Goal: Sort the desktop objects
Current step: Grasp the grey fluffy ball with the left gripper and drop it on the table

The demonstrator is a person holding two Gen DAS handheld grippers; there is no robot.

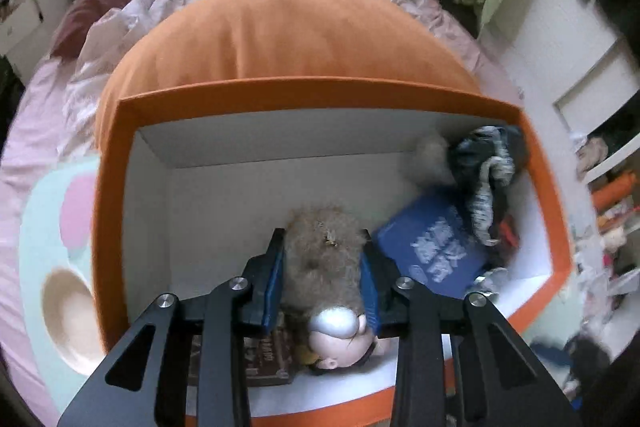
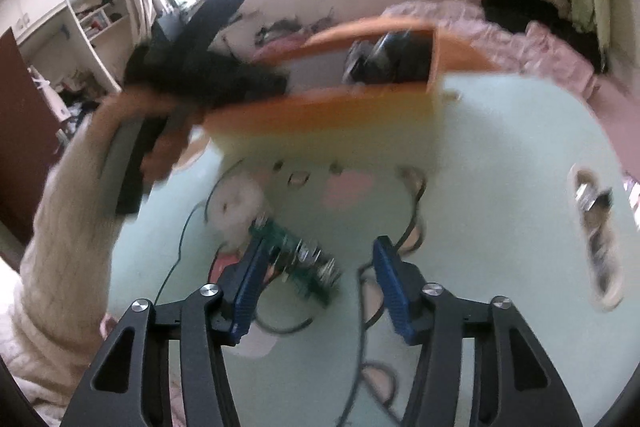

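My left gripper is shut on a brown furry doll with a pale face, held over the inside of an orange box. The box holds a blue booklet, a dark striped fabric item and a brown packet. My right gripper is open and empty above the mint-green table. A green circuit board lies just by its left finger. The orange box stands farther back, with the other hand and its gripper over it.
A white round object and black cables lie on the table near the board. A slot at the table's right holds small items. An orange cushion and a pink bed lie behind the box.
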